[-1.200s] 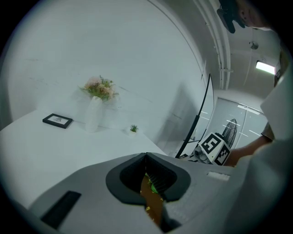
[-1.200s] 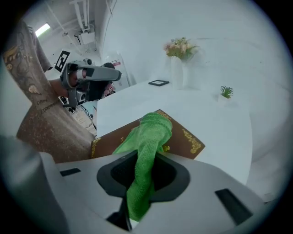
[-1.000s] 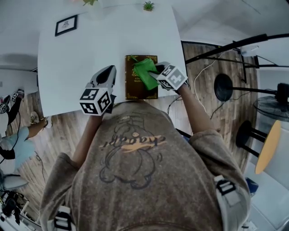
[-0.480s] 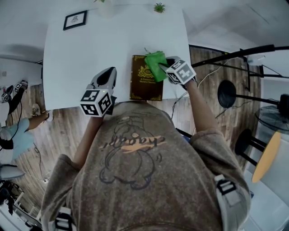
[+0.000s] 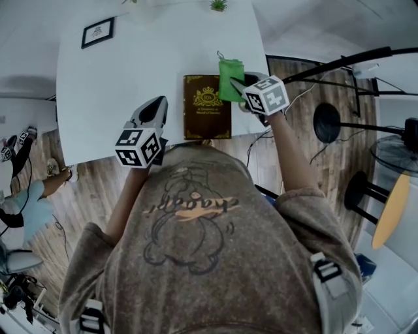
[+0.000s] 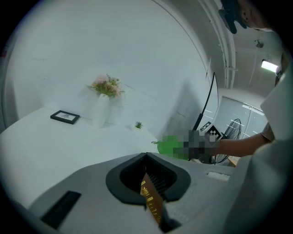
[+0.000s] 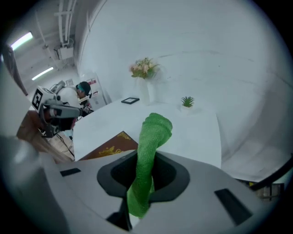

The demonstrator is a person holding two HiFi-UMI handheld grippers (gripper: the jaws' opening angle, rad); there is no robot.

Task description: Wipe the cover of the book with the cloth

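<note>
A brown book (image 5: 207, 106) with gold print lies flat on the white table (image 5: 117, 85), near its front edge. My right gripper (image 5: 240, 88) is shut on a green cloth (image 5: 230, 70), which hangs at the book's far right corner, partly past the cover. In the right gripper view the cloth (image 7: 155, 130) rises out of the right gripper (image 7: 149, 157), and the book (image 7: 112, 148) lies low to the left. My left gripper (image 5: 157, 104) hovers left of the book, shut and holding nothing. In the left gripper view a sliver of the book (image 6: 151, 196) shows below the left gripper (image 6: 146, 157).
A black picture frame (image 5: 97, 32) lies at the table's far left. A small plant (image 5: 218, 5) and a vase of flowers (image 6: 105, 98) stand along the far edge. Black stands and cables (image 5: 339, 124) occupy the wooden floor to the right. A person (image 5: 19, 202) is at the left.
My right gripper has swept the green cloth from the middle of the cover away to the book's far right corner. The left gripper has stayed put.
</note>
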